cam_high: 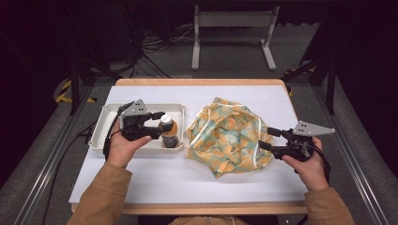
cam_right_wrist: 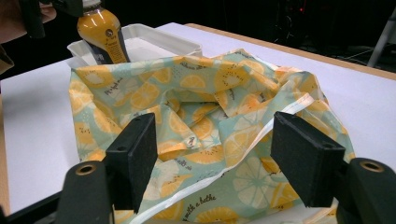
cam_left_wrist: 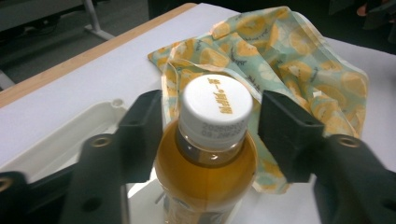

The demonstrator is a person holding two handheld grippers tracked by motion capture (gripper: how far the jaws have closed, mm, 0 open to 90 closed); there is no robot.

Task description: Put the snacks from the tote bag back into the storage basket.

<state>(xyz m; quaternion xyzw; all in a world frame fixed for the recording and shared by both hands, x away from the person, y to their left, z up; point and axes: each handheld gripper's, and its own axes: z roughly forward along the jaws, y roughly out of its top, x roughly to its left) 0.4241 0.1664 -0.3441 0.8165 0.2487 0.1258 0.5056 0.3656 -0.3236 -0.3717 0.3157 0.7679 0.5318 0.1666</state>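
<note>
In the tray [cam_high: 104,123], the bottle [cam_left_wrist: 208,154] stands upright between the left gripper [cam_left_wrist: 210,126]'s open jaws, let go. Right of the tray, the right gripper [cam_right_wrist: 215,154] gapes at the bag [cam_right_wrist: 210,116], holding nothing, ready to grab.

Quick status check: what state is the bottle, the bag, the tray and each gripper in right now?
Bottle: upright in tray, capped, between open jaws, not gripped.
Bag: crumpled on table, mouth open.
Tray: flat on table.
Left gripper: open around bottle cap.
Right gripper: open, at bag's edge.

On the white table [cam_high: 155,173], a tray [cam_high: 107,123] lies at nine o'clock with a capped bottle [cam_high: 167,127] standing in its right end. The left tongs [cam_high: 160,125] straddle the bottle, jaws apart. A citrus-print bag [cam_high: 225,138] lies at centre; the right tongs [cam_high: 268,138], at three o'clock, gape at its edge.
</note>
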